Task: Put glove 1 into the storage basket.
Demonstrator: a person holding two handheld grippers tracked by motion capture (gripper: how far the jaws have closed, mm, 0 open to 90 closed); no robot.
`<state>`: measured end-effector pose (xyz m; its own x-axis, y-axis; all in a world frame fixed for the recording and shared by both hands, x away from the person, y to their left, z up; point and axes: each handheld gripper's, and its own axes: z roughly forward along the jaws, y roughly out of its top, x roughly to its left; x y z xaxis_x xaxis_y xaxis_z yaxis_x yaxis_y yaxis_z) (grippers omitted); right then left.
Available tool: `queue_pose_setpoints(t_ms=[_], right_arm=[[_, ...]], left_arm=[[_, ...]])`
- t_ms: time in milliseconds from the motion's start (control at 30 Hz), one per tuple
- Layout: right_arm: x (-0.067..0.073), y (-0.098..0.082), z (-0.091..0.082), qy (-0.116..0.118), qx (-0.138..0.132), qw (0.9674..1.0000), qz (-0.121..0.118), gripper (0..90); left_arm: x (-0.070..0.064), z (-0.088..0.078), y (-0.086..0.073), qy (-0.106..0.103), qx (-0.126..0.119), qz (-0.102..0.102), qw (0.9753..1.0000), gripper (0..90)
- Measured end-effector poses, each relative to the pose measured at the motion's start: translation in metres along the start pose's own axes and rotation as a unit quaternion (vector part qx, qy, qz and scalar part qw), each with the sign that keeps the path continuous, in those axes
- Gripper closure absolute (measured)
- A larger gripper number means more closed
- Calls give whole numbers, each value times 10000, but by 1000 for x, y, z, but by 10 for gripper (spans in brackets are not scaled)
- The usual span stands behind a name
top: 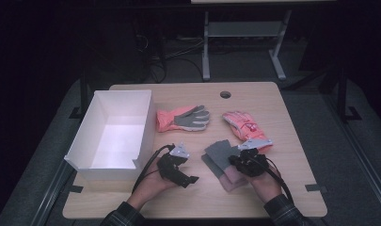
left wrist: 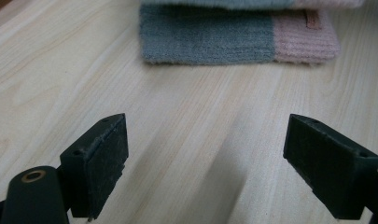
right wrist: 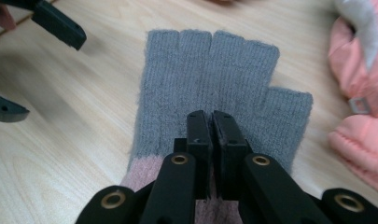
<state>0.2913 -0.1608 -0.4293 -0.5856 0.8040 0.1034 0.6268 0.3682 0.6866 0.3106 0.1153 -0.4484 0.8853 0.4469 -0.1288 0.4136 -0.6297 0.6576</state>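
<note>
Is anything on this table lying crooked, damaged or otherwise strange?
Nothing looks damaged or spilled. The two grey knitted fingerless gloves with pink cuffs lie stacked but shifted, not edge to edge. The right tool is shut on the upper one; the left tool is open over the bare wooden table.

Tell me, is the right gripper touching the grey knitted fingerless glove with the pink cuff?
Touching. In the right gripper view, the right gripper is shut on the grey knitted fingerless glove, with its jaws pressed together on the fabric.
</note>
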Motion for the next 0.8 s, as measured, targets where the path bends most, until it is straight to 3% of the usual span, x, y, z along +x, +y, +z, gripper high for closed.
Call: queue_pose_setpoints(t_ms=[367,533,667,700,733,800], right_arm=[[3,-3,13,99,216,9997,8,854],[1,-3,11,171,139,9998,-32,744],[-6,-1,-2,146,-61,9998,-79,727],[-12,-3,-9,148,-151,9998,-55,785],[-12,-3,-9,148,-151,9998,-55,785],[-21,-5,-15,91,-228,9996,-122,860]], left_arm=[[-1,2,0,-22,112,92,9999,134],[-2,2,0,-30,74,62,9999,144],[-4,0,1,-94,-22,-13,10000,255],[-5,-1,1,-101,-24,43,9999,377],[-6,-2,2,-119,-57,40,9999,377],[-8,-4,4,-209,-47,110,9997,517]])
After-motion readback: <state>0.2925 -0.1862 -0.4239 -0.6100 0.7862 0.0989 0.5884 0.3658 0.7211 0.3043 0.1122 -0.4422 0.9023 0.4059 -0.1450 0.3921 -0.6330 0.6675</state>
